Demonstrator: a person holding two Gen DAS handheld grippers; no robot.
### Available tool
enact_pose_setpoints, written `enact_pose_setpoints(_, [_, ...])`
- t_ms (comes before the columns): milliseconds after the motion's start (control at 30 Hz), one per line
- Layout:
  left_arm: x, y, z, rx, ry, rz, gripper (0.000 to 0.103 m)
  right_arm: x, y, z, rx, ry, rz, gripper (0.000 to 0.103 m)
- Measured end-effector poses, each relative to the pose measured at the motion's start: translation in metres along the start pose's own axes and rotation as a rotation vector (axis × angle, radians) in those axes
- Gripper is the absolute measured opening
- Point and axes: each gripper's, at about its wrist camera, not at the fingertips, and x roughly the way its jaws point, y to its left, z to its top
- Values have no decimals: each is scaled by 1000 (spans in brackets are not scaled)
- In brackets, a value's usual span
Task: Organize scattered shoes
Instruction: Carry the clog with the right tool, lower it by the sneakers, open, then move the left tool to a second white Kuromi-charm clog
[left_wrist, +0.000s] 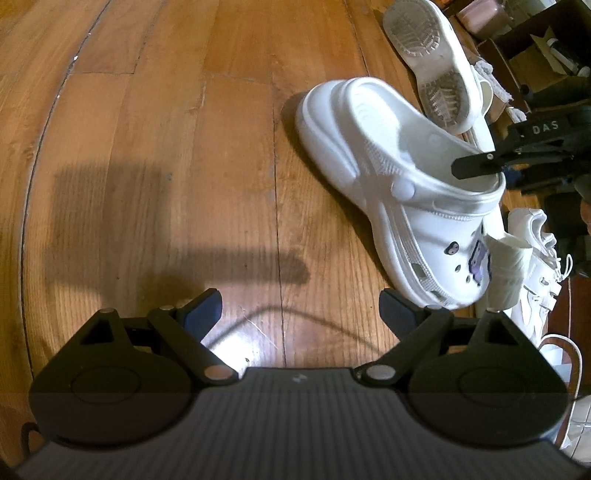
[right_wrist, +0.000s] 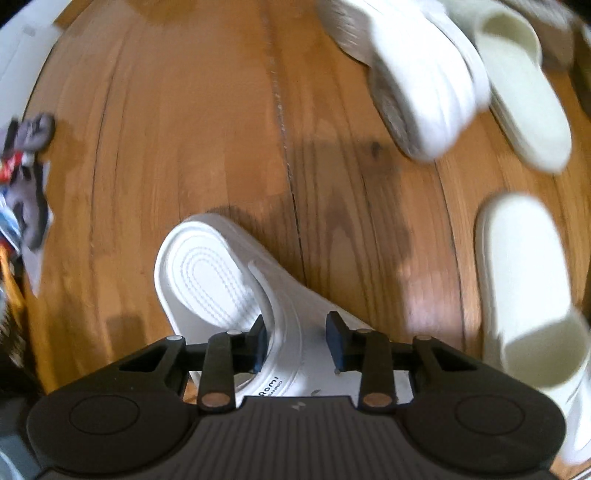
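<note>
Your right hand-held gripper (right_wrist: 296, 341) pinching white clog (right_wrist: 229, 284) by strap and rim, heel toward floor (right_wrist: 184, 129). Your left hand-held gripper (left_wrist: 300, 309) spread wide, nothing between fingers.

Floor: warm brown wood planks (left_wrist: 166, 129) with dark seams and glossy glare patches, hard-edged shadows across the boards, dark cluttered shelving (left_wrist: 546, 48) at far right edge, contents indistinct.

R claw (right_wrist: 296, 341) on white clog (right_wrist: 229, 280)
</note>
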Motion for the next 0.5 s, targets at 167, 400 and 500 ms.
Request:
enact_pose_setpoints(167, [1, 1, 0, 0, 1, 6, 93, 8, -23, -13, 224, 97, 161, 33])
enact_pose_setpoints(400, [7, -2, 1, 8, 14, 25, 93, -1, -13, -23, 181, 38, 216, 78])
enact_pose_setpoints(500, [8, -2, 1, 10, 15, 27, 93, -3, 5, -33, -22, -7, 112, 80])
